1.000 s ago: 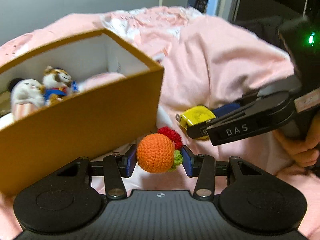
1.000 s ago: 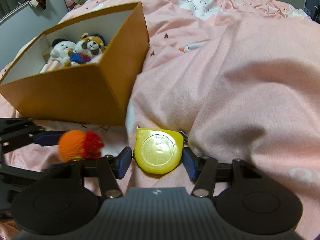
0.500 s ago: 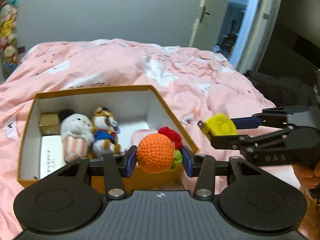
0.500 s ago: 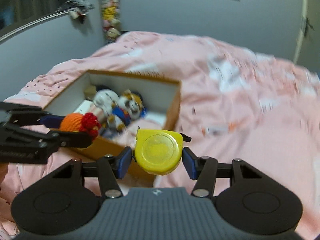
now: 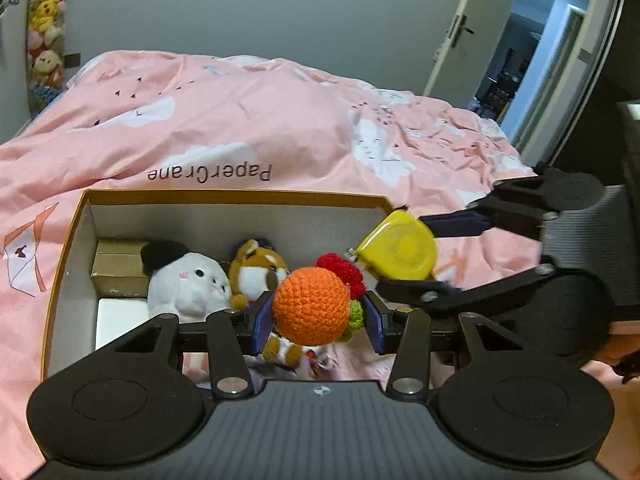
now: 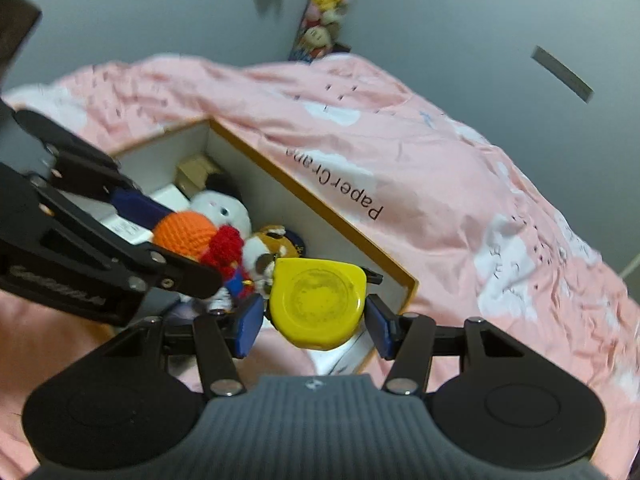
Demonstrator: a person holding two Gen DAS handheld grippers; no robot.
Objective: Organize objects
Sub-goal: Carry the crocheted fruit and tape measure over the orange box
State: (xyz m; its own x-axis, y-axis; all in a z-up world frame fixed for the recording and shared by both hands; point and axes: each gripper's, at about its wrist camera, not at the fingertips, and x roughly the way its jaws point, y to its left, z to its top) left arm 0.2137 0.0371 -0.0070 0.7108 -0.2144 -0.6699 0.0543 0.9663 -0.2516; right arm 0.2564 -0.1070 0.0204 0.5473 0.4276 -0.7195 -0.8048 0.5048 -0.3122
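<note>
My left gripper (image 5: 316, 316) is shut on an orange crocheted ball with red and green tufts (image 5: 310, 308) and holds it above the open orange box (image 5: 224, 196). My right gripper (image 6: 314, 318) is shut on a yellow tape measure (image 6: 318, 304) and holds it over the box's right end; it also shows in the left wrist view (image 5: 400, 250). The crocheted ball also shows in the right wrist view (image 6: 184, 232). In the box lie a white plush (image 5: 186, 284), a tiger plush (image 5: 256, 270), a gold box (image 5: 116, 268) and a white box (image 5: 120, 320).
The box rests on a pink duvet (image 5: 248, 120) with white clouds and "PaperCrane" lettering. A grey wall stands behind the bed. An open doorway (image 5: 516, 72) is at the far right. A column of plush toys (image 5: 44, 32) hangs at the left.
Both grippers have risen from the duvet with their objects and moved over the open box. The two grippers have come closer together.
</note>
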